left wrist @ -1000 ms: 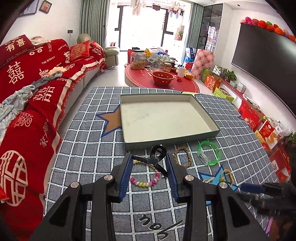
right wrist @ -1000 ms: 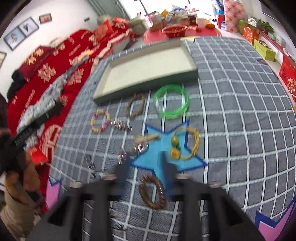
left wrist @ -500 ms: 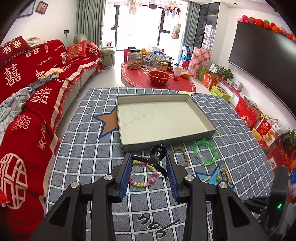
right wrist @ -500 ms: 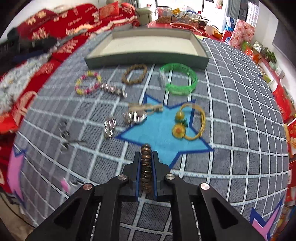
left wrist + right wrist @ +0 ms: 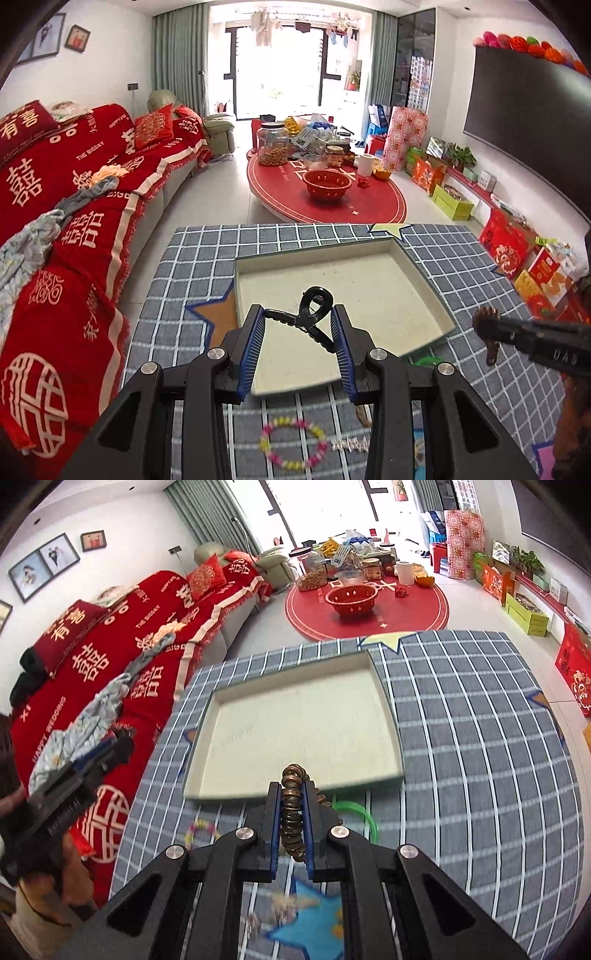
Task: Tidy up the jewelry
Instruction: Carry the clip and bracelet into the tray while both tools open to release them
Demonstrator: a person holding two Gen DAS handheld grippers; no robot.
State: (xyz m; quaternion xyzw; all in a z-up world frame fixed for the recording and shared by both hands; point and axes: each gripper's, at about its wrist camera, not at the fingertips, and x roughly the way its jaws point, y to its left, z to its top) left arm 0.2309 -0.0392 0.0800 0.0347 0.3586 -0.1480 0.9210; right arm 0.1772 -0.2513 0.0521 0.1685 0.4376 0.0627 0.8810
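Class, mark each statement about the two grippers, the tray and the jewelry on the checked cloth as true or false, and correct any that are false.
1. The left gripper holds a black hair clip over the tray. True.
2. The right gripper is open and holds nothing. False: it is shut on a brown beaded bracelet.
3. The tray already contains several bracelets. False: nothing is seen lying in it.
4. A pastel bead bracelet lies on the cloth outside the tray. True.
5. The green bangle lies inside the tray. False: it lies on the cloth, before the tray's near wall.
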